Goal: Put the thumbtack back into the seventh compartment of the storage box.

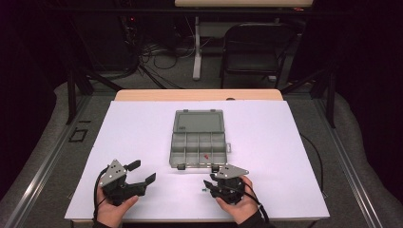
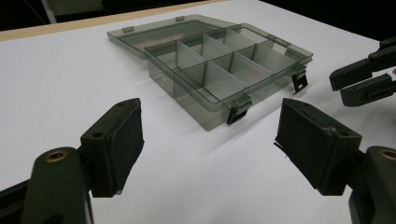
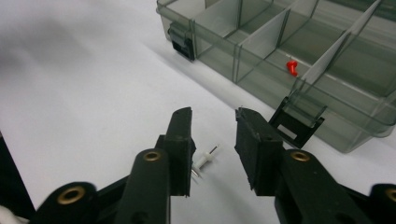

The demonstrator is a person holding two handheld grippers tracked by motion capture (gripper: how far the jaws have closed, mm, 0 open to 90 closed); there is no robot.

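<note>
Two grippers low near front edge of table (image 1: 142, 118), both parted, nothing held. Left gripper (image 1: 139, 173) jaws spread wide, idle toward front-left corner. Right gripper (image 3: 214, 135) jaws partly apart, straddling white pushpin (image 3: 204, 161) lying on table just before organiser box (image 1: 197, 142). Box sits mid-table, lid back, red pushpin (image 3: 292, 67) already in front-row compartment. Likely step: pick white pin. Advice: lower until pads reach table, centre on plastic head, not needle; close gently so pin doesn't skid or flip.
</note>
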